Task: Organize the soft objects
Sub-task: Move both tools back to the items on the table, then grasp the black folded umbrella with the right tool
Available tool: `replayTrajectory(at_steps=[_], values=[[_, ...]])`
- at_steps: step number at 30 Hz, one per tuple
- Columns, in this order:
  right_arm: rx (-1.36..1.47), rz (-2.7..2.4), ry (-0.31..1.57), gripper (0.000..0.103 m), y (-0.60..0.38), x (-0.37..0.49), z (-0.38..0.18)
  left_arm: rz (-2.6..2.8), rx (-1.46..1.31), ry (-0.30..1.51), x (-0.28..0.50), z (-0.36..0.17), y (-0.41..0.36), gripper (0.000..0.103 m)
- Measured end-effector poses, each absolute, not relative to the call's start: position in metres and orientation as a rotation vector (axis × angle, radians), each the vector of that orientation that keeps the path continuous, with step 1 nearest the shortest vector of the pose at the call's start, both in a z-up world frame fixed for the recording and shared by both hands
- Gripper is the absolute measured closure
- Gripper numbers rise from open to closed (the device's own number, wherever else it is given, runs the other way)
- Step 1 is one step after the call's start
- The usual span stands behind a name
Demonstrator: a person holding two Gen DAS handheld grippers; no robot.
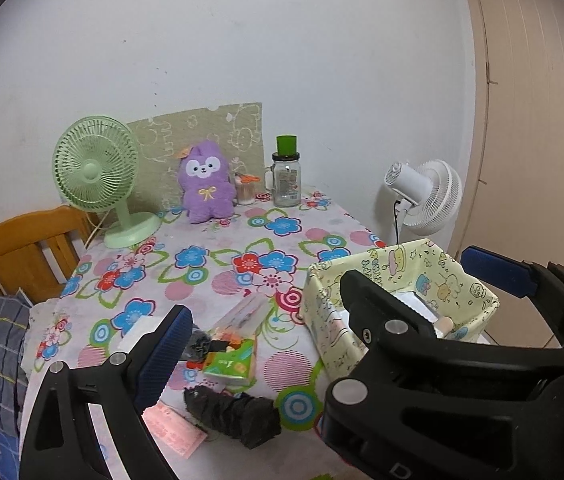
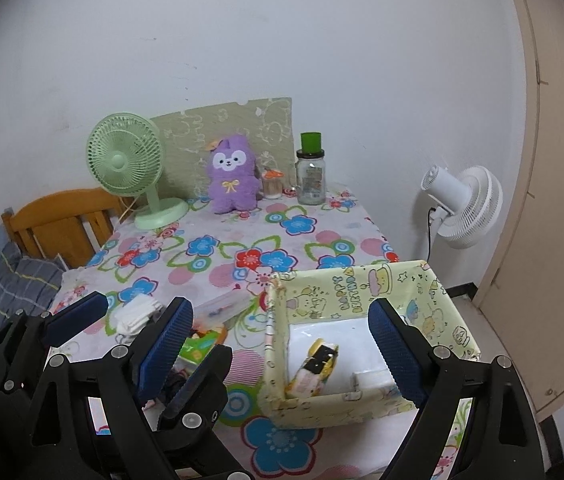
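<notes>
The table (image 2: 217,232) wore a cloth printed with blue, red and pink flowers and stood pushed against a white wall, with a wooden headboard (image 2: 61,224) at 9 o'clock and a beige door (image 2: 554,200) at 3 o'clock. Along the far edge, toward 12 o'clock, stood a green desk fan (image 2: 125,160), a purple plush toy (image 2: 231,178) upright and facing the cameras, and a glass jar (image 2: 311,180) with a green cap; a white fan (image 2: 466,206) stood off the table at 2 o'clock. A pale yellow cartoon-print fabric box (image 2: 362,276) sat at the near right corner, about 4 o'clock, holding a yellow, black and pink bundle (image 2: 314,368) whose long axis ran from 7 to 1 o'clock, beside a white folded piece (image 2: 370,378). At 7 o'clock on the cloth lay a black rolled sock (image 1: 233,416), crinkled and tube-shaped, its long axis running roughly 10 to 4 o'clock, just beside a green tissue pack (image 1: 229,364). White folded socks (image 2: 137,316) lay near the left edge at 8 o'clock. The right gripper (image 2: 279,306) was spread wide above the box, holding nothing. The left gripper (image 2: 159,328) was also spread wide and empty, near the socks, its right finger crossing behind the other tool's left finger.
</notes>
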State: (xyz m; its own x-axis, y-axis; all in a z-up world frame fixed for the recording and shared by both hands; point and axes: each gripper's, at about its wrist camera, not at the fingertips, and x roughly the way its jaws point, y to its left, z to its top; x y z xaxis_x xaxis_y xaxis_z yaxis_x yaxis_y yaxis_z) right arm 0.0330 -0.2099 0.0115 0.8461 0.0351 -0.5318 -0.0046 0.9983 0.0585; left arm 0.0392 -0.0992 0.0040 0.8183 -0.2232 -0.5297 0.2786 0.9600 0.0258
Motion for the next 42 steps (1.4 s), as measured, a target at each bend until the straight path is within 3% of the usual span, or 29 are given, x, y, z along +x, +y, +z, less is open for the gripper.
replayTrajectory(at_steps=[17, 42], values=[[0.024, 0.083, 0.550, 0.012, -0.161, 0.033, -0.005, -0.197, 0.081, 0.568, 0.038, -0.019, -0.049, 0.007], [0.019, 0.171, 0.729, 0.012, -0.108, 0.078, -0.084, -0.142, 0.047, 0.758, 0.077, -0.096, 0.005, 0.007]])
